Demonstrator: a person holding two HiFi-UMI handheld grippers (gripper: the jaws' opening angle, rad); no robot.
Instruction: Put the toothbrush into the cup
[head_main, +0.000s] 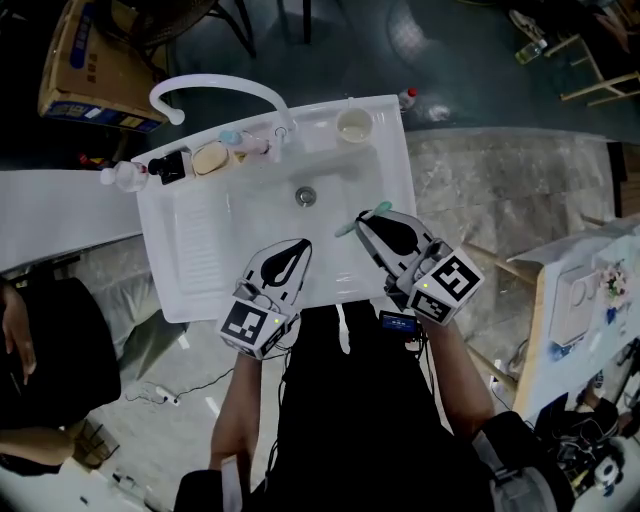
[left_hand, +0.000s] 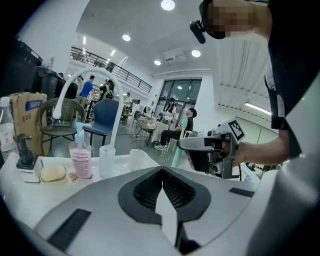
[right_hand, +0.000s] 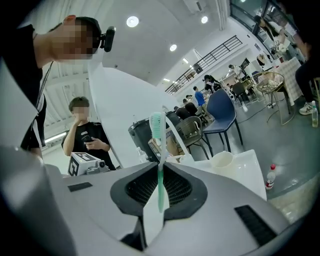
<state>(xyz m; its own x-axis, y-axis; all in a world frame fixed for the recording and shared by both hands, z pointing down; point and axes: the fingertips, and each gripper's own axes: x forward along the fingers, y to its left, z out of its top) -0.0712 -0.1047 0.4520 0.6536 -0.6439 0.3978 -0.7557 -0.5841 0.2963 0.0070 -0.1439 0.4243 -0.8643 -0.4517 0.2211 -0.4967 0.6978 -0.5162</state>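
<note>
Our right tongs (head_main: 366, 222) are narrow and pinched on the toothbrush (right_hand: 157, 131). They grip its mint handle about midway, so in the right gripper view the bristle head stands at 12 o'clock above the tips. Our left tongs (head_main: 285, 262) are pressed together with nothing in them, and they hover over the sink (head_main: 190, 240) at about 8 o'clock from the right pair. The cup (head_main: 354, 125) stands on the sink's far rim, at 12 o'clock from the brush and well apart from it. We judge the brush light, stiff and thin. Its smooth plastic could swivel between the pads, so a firm mid-handle hold suits it. The cup looks light too and may tip if the brush knocks its lip, so we would lower the brush in gently
</note>
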